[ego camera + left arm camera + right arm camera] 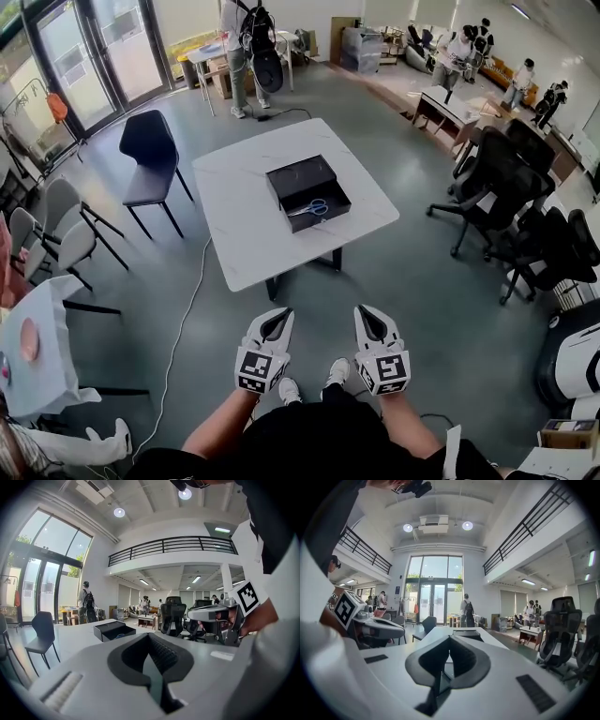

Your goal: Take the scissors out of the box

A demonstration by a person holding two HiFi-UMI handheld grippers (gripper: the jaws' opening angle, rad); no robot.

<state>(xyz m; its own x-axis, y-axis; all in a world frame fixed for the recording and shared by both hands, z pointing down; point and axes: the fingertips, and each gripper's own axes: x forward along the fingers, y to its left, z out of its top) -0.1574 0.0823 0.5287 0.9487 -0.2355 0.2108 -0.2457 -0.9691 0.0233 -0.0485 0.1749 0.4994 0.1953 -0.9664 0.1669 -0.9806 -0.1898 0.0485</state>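
On the white table (244, 225) ahead of you sits the open black box (302, 178), and the blue-handled scissors (309, 208) lie inside it, in the half nearer to you. Nothing touches them. Both of your grippers are held low, close to your body and well short of the table's near edge, with bare grey floor between them and it.

Your left gripper (278, 317) has its jaws together with nothing between them; its own view shows the dark pads meeting along the centre line, and the box small on the tabletop beyond. Your right gripper (364, 314) is the same (pads pressed together, empty), and it points toward the table too. The two grippers are side by side, apart from each other, each showing in the other's view.

A black chair (150, 155) stands off the table's left side, black office chairs (492, 183) are grouped to its right, and a white cable (183, 319) runs across the floor at your left.
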